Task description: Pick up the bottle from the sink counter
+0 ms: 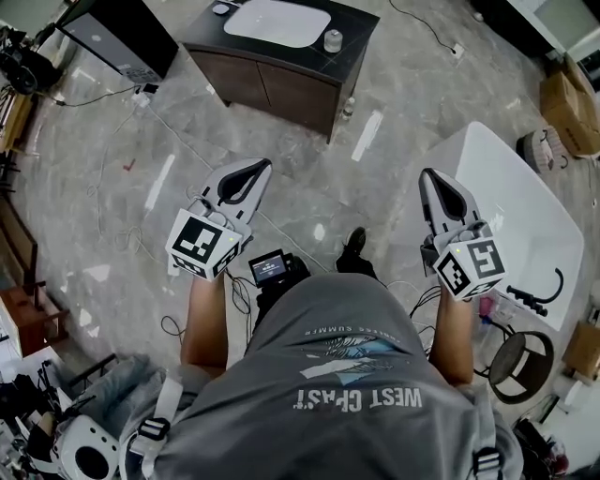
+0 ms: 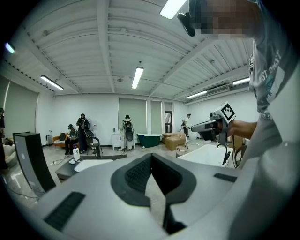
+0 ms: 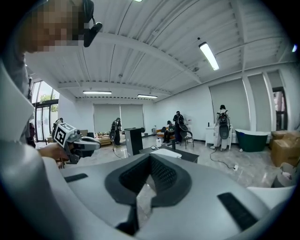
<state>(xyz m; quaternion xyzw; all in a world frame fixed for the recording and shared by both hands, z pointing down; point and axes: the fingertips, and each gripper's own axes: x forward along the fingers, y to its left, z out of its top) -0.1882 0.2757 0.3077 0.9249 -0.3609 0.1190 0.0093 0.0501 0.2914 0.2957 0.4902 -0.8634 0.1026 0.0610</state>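
"Where's the bottle (image 1: 333, 40)?"
"At the right end of the sink counter (image 1: 359, 26), beside the basin (image 1: 277, 21). It's well ahead across the floor (image 1: 309, 155), too small for detail. A bathtub (image 1: 511, 202) is on the right."
"Grippers?"
"Left gripper (image 1: 251, 171) and right gripper (image 1: 434, 180) are both closed and empty."

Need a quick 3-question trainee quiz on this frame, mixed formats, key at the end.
1. True or false: the left tool holds the bottle.
2. In the head view, the bottle stands on the counter on which side of the basin? A left, B right, C inside it.
3. Fill in: the right tool's jaws are ____.

Key: 1 false; 2 B; 3 shut.
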